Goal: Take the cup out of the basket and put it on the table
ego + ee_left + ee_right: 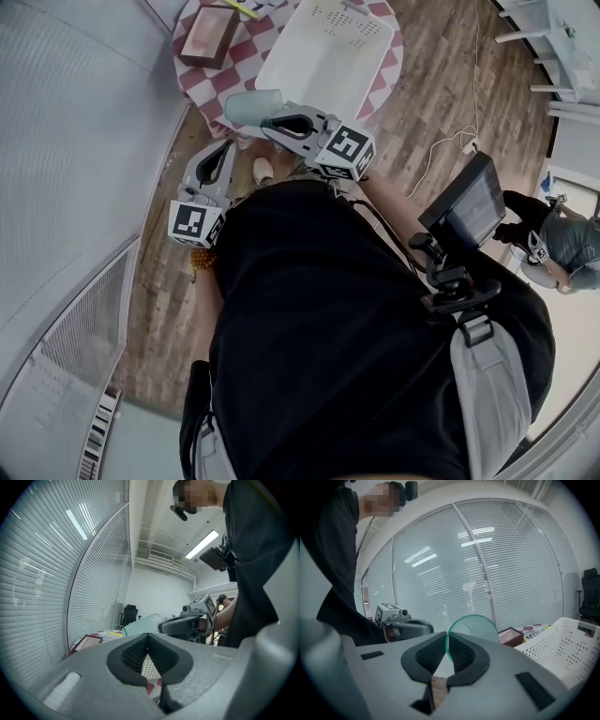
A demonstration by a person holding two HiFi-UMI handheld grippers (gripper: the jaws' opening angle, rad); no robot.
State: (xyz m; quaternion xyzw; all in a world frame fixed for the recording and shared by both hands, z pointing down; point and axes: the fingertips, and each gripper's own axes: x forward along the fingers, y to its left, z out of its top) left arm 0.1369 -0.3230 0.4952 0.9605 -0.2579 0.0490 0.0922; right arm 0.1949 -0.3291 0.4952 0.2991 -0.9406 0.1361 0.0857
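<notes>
A pale green see-through cup hangs on its side over the near edge of the round table with a red-and-white checked cloth, outside the white perforated basket. My right gripper is shut on the cup's rim; in the right gripper view the cup has its thin wall pinched between the pads. My left gripper hangs lower left of the cup, shut and empty, its jaws touching at the tip. From the left gripper view the cup and the right gripper are ahead.
A brown box lies on the table left of the basket. A curved glass wall with blinds runs along the left. A cable lies on the wooden floor. Another person stands at the right. A screen juts from my chest rig.
</notes>
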